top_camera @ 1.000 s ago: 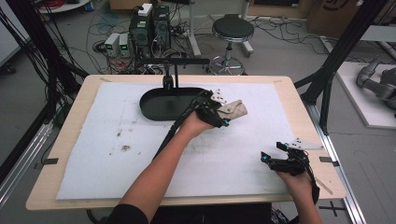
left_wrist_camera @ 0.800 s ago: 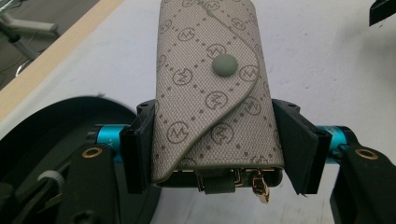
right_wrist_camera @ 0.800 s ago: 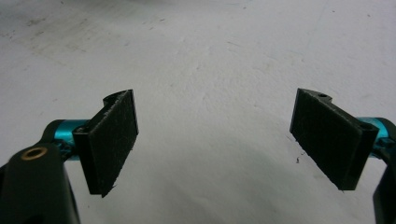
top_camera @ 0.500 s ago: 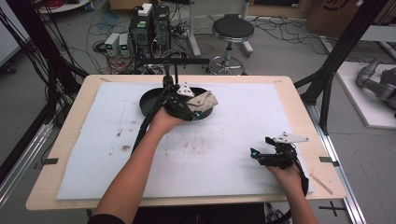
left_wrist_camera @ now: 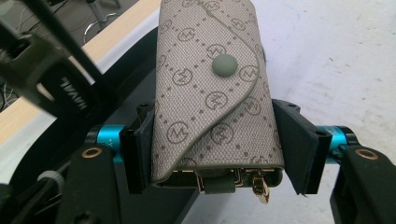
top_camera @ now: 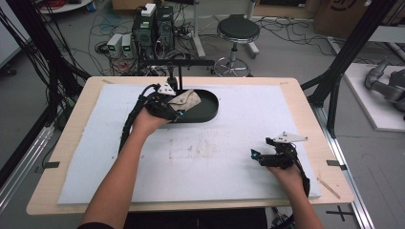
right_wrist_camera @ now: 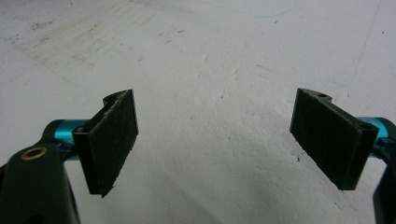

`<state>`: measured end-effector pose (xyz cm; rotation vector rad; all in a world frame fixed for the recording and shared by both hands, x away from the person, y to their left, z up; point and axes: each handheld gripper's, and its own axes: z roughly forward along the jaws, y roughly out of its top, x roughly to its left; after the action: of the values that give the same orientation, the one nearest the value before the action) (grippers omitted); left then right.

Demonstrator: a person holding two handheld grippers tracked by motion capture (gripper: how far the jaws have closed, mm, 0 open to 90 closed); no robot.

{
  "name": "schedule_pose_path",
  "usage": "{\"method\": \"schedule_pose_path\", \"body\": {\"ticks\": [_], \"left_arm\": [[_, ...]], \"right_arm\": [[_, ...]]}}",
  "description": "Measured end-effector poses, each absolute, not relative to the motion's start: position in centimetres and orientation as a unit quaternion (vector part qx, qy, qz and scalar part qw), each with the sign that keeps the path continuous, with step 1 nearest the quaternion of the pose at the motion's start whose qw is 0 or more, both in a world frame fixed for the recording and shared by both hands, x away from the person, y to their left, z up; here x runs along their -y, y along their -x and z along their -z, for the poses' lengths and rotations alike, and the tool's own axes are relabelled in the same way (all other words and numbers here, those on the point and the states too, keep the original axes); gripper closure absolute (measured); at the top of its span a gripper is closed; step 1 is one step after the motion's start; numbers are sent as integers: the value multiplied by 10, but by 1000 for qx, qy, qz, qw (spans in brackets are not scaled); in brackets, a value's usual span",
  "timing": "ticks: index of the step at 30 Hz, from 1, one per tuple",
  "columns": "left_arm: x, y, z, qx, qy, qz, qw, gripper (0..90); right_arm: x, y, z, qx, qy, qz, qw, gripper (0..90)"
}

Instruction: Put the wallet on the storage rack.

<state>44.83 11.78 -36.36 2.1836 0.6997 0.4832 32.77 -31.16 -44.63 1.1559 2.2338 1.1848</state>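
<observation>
Your left gripper (left_wrist_camera: 212, 154) is clamped on the beige monogram key pouch (left_wrist_camera: 212, 88), jaws pressing both its sides; you hold it over the black oval tray (top_camera: 203, 107) at the table's far edge; your right gripper (right_wrist_camera: 215, 140) hangs wide apart, gripping nothing, above the white mat (top_camera: 229, 143).

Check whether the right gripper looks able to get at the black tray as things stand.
Probably yes. The right gripper is open over bare white mat, and nothing lies between it and the near right end of the black tray. The left gripper, holding the key pouch, crowds only the tray's left end.
</observation>
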Motion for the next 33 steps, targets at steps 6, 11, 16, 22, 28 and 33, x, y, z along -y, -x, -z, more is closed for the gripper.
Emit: {"method": "schedule_pose_path", "body": {"ticks": [6,11,16,22,28,33], "left_arm": [[-128,-453,367,-284,-857,-190,385,367],[-134,-461,373,-290,-857,-190,383,367],[-135,-472,381,-294,-860,-188,374,366],[-129,-487,394,-293,-865,-184,364,364],[-126,-500,406,-305,-865,-181,355,364],[-127,-511,414,-314,-869,-177,339,364]], "right_arm": [[312,-329,447,-792,-409,-417,178,155],[312,-328,447,-792,-411,-416,177,155],[311,-328,448,-793,-409,-415,177,155],[311,-328,448,-794,-410,-412,179,155],[311,-328,448,-795,-410,-410,178,155],[311,-328,448,-796,-411,-408,176,155]]}}
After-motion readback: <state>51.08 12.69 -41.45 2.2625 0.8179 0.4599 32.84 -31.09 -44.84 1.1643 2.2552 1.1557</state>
